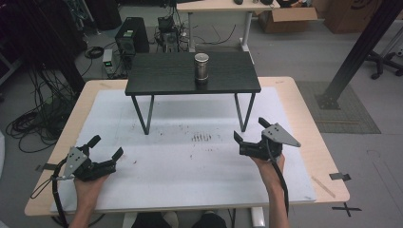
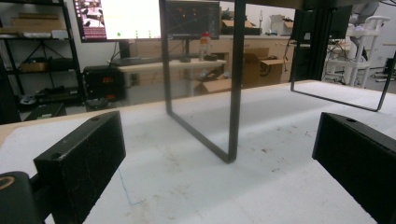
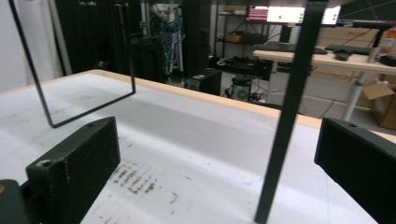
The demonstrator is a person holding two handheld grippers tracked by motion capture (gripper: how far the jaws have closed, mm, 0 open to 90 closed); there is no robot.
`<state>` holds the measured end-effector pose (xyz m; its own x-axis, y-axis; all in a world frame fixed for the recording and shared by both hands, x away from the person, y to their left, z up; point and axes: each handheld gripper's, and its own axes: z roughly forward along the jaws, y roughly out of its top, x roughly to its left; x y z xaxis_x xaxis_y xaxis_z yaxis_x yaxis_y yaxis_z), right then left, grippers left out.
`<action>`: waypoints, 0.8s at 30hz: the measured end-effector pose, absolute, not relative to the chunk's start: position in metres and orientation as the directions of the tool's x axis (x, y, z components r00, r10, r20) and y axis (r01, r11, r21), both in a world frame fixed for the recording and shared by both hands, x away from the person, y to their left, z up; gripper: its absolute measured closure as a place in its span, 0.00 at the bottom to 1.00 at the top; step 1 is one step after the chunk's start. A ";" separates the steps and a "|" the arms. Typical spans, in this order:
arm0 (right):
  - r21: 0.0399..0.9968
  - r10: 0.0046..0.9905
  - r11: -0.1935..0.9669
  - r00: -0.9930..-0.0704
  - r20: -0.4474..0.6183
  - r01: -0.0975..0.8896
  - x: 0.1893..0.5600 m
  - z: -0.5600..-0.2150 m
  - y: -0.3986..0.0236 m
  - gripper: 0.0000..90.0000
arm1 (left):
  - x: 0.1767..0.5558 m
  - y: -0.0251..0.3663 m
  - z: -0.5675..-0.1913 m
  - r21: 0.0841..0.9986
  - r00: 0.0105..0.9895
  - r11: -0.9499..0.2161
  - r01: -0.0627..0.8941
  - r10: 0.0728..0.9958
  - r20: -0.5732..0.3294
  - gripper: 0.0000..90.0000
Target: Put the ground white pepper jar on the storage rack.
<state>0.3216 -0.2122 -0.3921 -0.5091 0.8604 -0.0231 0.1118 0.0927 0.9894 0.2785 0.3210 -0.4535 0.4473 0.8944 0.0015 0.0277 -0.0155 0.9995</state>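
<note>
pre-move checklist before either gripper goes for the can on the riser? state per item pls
1. Left gripper open, nothing between the jaws: ok.
2. Right gripper open, nothing between the jaws: ok.
3. Silver metal cylindrical can upright on the small black raised table: ok.
4. Can set back from the raised table's edges: ok, it stands right of centre.
5. Both grippers low over the white mat, in front of the raised table's thin black legs: ok.
6. Can's weight or contents: cannot tell.
</note>
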 end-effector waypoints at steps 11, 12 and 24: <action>0.996 0.916 0.057 -0.399 -0.027 0.062 0.301 -0.418 -0.220 0.00 | 0.279 0.321 -0.453 0.999 0.447 -0.015 0.028 0.895 0.001 0.03; 0.996 0.916 0.057 -0.399 -0.027 0.062 0.301 -0.418 -0.220 0.00 | 0.279 0.321 -0.453 0.999 0.447 -0.015 0.029 0.894 0.001 0.03; 1.000 0.944 0.012 -0.330 -0.003 0.023 0.291 -0.443 -0.213 0.00 | 0.279 0.321 -0.453 0.999 0.447 -0.015 0.029 0.895 0.000 0.03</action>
